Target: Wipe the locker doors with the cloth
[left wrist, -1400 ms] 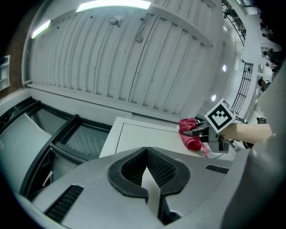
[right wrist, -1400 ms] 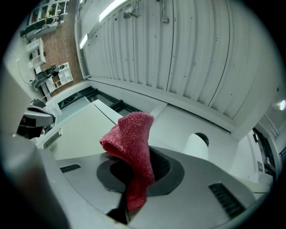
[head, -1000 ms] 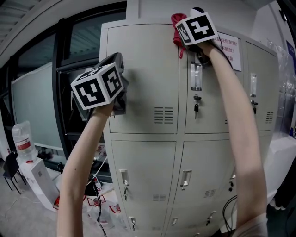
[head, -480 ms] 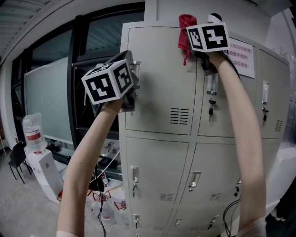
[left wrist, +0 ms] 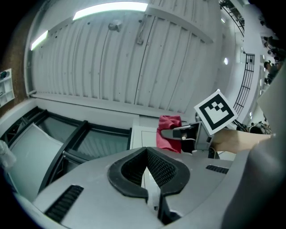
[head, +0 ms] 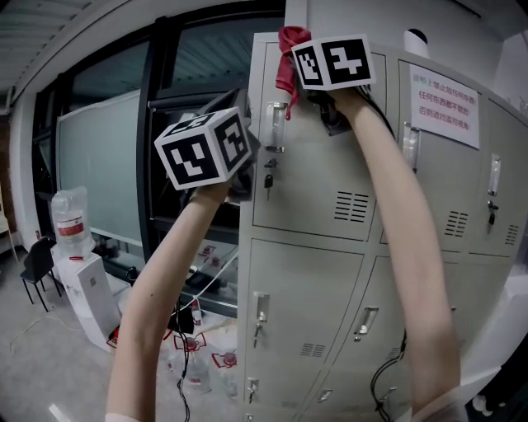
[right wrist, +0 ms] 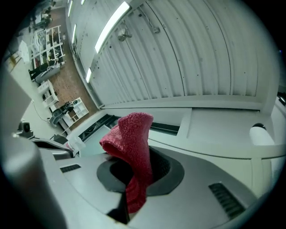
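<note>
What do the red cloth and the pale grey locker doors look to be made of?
The red cloth looks like soft looped textile, likely microfibre or terry: nubbly matte pile, limp folds. The pale grey locker doors are probably painted sheet metal with a smooth satin finish: punched vent slots, thin pressed edges.

You work in soft, even indoor light from ceiling strips [left wrist: 109,8] that glare white in both gripper views, all three views bow hard at the edges, the gripper views' corners go black, and the lockers [head: 330,272] look sharp with only faint shadows.
</note>
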A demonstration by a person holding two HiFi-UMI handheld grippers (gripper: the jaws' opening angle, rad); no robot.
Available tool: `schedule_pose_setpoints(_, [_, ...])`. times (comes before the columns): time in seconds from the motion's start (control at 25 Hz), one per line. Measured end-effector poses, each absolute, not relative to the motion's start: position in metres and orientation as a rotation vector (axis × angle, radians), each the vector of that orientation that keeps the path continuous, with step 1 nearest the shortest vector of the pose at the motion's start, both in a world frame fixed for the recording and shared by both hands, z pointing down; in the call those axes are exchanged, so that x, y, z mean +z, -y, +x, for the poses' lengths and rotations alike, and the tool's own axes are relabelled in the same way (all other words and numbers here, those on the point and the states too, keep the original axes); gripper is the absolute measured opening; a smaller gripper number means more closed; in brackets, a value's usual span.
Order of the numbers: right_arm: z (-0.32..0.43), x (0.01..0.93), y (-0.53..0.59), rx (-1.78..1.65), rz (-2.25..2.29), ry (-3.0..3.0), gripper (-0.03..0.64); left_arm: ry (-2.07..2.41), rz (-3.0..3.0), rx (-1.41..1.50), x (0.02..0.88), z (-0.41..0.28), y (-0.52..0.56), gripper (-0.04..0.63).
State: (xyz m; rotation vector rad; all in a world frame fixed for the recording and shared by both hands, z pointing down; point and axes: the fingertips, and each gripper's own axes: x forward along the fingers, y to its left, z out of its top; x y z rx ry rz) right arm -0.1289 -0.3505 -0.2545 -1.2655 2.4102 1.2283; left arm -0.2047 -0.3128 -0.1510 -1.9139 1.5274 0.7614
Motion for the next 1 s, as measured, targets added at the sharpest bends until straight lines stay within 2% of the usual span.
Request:
schedule_pose_setpoints(0.36, [-0.191,-0.231,0.377,1.321,-1.355,-2.457,0.031,-1.556,-1.893,0.731,-0.134,-0.238,0.315,0.015])
schedule_pose_setpoints(0.6, [-0.195,-0.229,0.382,1.435,-1.465,-2.394,0.031,-1.554,-1.834,0.693,-0.130,-0.243,0.317,0.015])
schedule_pose_setpoints(1.0, [-0.178,-0.228,0.386,1.532,-1.526,-2.359,0.031,-1.478,-1.906,0.718,-0.136,-0.211,0.328,0.015])
